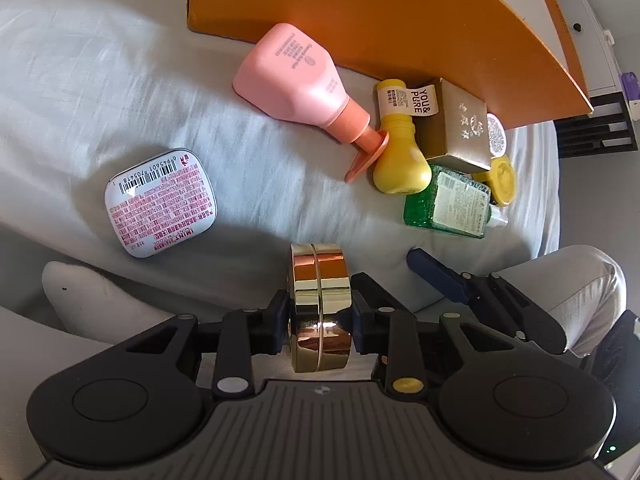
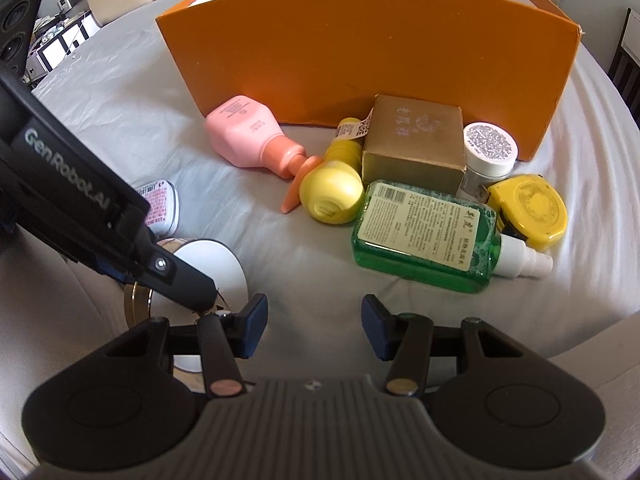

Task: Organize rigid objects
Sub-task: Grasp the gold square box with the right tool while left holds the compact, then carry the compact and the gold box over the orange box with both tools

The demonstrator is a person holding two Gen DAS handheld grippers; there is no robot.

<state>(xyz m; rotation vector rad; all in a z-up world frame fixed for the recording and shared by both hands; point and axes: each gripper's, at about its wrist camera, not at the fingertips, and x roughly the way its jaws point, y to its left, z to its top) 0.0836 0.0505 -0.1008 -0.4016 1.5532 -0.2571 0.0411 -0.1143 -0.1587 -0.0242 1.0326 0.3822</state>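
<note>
My left gripper (image 1: 320,320) is shut on a round gold tin (image 1: 320,280), held on edge between its pads above the white cloth. The tin also shows in the right wrist view (image 2: 212,268), with its white face up under the left gripper's finger. My right gripper (image 2: 314,322) is open and empty, low over the cloth. An orange box (image 2: 360,52) stands at the back. In front of it lie a pink pump bottle (image 2: 248,136), a yellow bottle (image 2: 332,188), a brown carton (image 2: 412,144), a green bottle (image 2: 424,236), a white jar (image 2: 488,148) and a yellow tape measure (image 2: 532,208).
A white mint tin (image 1: 160,204) lies label up on the cloth to the left, apart from the pile. The round table's edge (image 2: 600,300) curves close on the right. Chairs and a speaker (image 2: 16,20) stand beyond the table.
</note>
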